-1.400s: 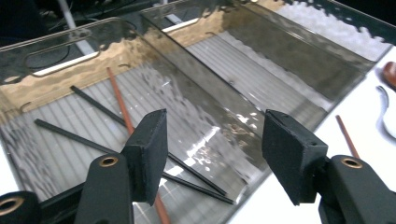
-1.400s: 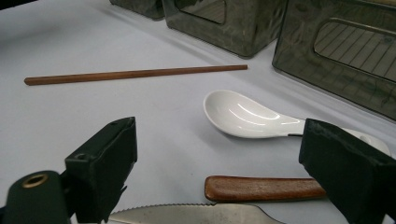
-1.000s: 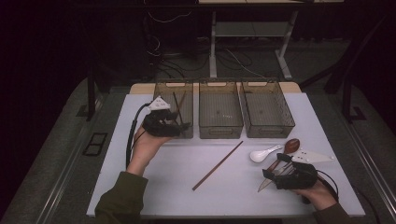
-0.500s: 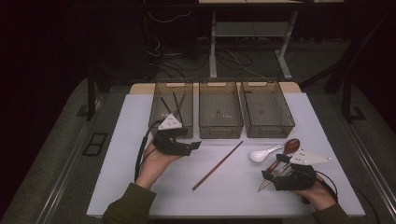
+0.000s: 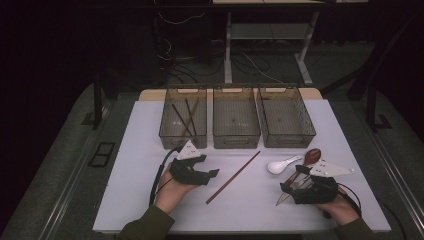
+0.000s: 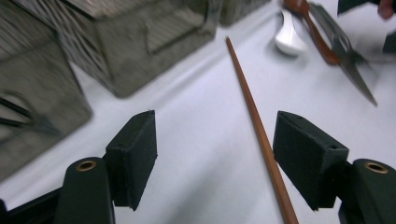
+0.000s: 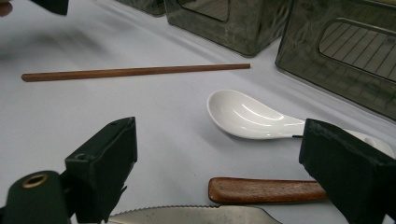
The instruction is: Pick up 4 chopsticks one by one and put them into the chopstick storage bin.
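Note:
A brown chopstick (image 5: 232,177) lies slantwise on the white table. My left gripper (image 5: 212,175) is just left of it, open and empty. In the left gripper view the chopstick (image 6: 259,126) runs along the inside of the right pad (image 6: 306,158), with nothing gripped. My right gripper (image 5: 292,181) rests open at the near right, over a knife (image 5: 283,196). In the right gripper view a white spoon (image 7: 252,114), a wooden spoon handle (image 7: 266,190) and the serrated knife blade (image 7: 196,215) lie between the open jaws. The left bin (image 5: 167,131) holds dark chopsticks (image 5: 182,117).
Three clear bins stand in a row at the back: left, middle (image 5: 236,140) and right (image 5: 287,140). The white spoon (image 5: 282,164) and a brown wooden spoon (image 5: 311,157) lie near the right hand. The table's front edge (image 5: 240,231) runs close to both hands.
My left gripper has drawn back from the left bin toward the near side and a little right, ending beside the chopstick on the table. The right gripper has stayed put.

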Action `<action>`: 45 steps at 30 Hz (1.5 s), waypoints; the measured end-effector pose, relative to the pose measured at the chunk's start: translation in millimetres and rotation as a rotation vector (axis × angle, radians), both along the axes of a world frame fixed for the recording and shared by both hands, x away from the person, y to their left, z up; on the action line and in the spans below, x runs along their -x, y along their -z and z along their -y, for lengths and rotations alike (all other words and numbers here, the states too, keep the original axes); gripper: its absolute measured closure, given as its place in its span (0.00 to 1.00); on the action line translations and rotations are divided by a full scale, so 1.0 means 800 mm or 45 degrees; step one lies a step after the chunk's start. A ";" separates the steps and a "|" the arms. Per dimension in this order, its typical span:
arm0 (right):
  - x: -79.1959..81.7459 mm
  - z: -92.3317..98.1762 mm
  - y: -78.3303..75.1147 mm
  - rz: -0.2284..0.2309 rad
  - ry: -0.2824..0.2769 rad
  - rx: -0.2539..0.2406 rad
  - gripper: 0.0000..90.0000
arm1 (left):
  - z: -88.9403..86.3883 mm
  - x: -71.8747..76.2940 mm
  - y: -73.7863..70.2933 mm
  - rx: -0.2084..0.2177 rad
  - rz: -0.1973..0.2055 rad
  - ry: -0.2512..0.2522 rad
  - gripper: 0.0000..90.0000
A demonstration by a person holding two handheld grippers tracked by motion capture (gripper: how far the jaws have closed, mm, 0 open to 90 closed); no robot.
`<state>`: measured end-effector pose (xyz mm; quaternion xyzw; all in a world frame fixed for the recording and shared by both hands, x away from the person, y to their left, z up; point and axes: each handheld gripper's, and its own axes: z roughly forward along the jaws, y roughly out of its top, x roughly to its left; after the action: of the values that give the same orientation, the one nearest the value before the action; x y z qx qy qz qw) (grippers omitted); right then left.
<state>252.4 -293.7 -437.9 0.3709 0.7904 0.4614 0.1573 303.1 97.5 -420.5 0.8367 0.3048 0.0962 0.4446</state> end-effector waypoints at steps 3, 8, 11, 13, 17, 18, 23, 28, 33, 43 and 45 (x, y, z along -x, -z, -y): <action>0.000 -0.001 0.000 0.000 0.000 -0.001 0.12 | 0.003 0.001 0.004 0.013 -0.007 0.005 0.36; -0.001 -0.002 0.000 0.000 -0.007 0.005 0.12 | 0.008 0.003 0.007 0.005 -0.015 0.007 0.42; -0.001 -0.003 0.000 -0.002 -0.005 0.006 0.12 | 0.013 0.005 0.009 0.007 -0.021 0.018 0.47; -0.001 -0.003 0.000 -0.003 -0.004 0.007 0.12 | 0.018 0.006 0.011 0.000 -0.029 0.029 0.50; -0.001 -0.002 0.000 -0.001 -0.003 0.005 0.12 | 0.030 0.010 0.014 -0.016 -0.028 0.052 0.55; -0.001 -0.002 0.000 -0.003 -0.002 0.003 0.12 | 0.032 0.011 0.015 -0.018 -0.030 0.060 0.56; -0.002 -0.002 0.000 -0.001 -0.002 0.000 0.12 | 0.043 0.013 0.019 -0.033 -0.042 0.081 0.64; -0.002 -0.002 0.000 -0.001 -0.004 0.001 0.12 | 0.051 0.012 0.022 -0.043 -0.065 0.102 0.72; -0.002 -0.003 0.001 -0.003 -0.006 0.005 0.12 | 0.060 0.012 0.028 -0.067 -0.094 0.123 0.78; -0.003 -0.003 0.001 -0.002 -0.006 0.005 0.12 | 0.072 0.010 0.037 -0.147 -0.085 0.139 0.84; -0.003 -0.003 0.001 -0.002 -0.007 0.006 0.12 | 0.073 0.010 0.038 -0.153 -0.077 0.136 0.86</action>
<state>254.4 -291.4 -438.5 0.3688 0.7925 0.4598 0.1564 294.8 39.1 -450.8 0.8796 0.2667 0.0650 0.3886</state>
